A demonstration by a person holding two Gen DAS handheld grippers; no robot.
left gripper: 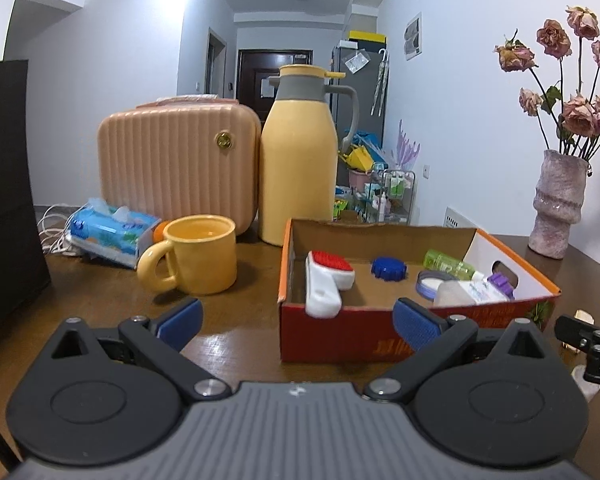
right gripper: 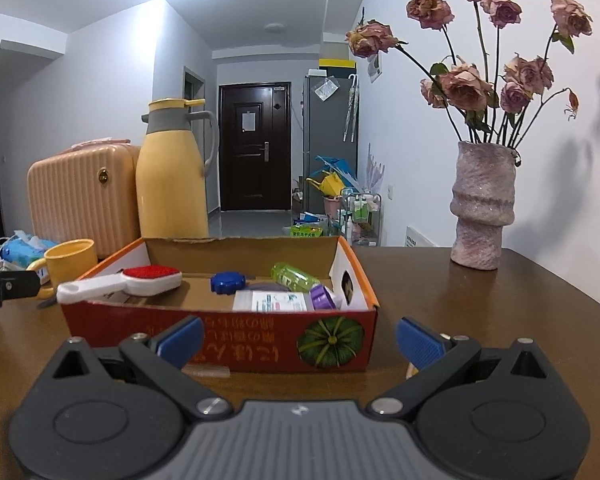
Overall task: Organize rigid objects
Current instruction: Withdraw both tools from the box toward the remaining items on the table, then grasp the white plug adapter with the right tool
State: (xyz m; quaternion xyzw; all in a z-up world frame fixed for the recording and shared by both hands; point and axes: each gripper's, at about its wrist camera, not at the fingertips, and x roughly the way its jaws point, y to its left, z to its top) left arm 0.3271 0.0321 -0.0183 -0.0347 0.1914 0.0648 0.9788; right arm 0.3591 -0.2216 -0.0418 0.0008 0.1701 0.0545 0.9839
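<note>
An open red cardboard box [left gripper: 352, 332] [right gripper: 220, 340] stands on the brown table. Inside lie a white brush with red bristles [left gripper: 328, 280] [right gripper: 140, 282], a blue round cap [left gripper: 388, 268] [right gripper: 227, 282], a green bottle [left gripper: 448, 265] [right gripper: 294, 276], a round tin [left gripper: 434, 280] and a white bottle with a purple cap [left gripper: 480, 290] [right gripper: 288, 300]. My left gripper [left gripper: 298, 324] is open in front of the box's left corner, holding nothing. My right gripper [right gripper: 300, 340] is open too, just before the box's front wall. A small gold object [left gripper: 584, 318] lies at the right edge, partly hidden.
A yellow mug [left gripper: 196, 256] [right gripper: 66, 260] sits left of the box. Behind it are a yellow thermos jug [left gripper: 298, 160] [right gripper: 170, 184], a peach case [left gripper: 176, 164] [right gripper: 80, 196] and a tissue pack [left gripper: 108, 230]. A pink vase of dried roses [left gripper: 556, 204] [right gripper: 482, 208] stands at the back right.
</note>
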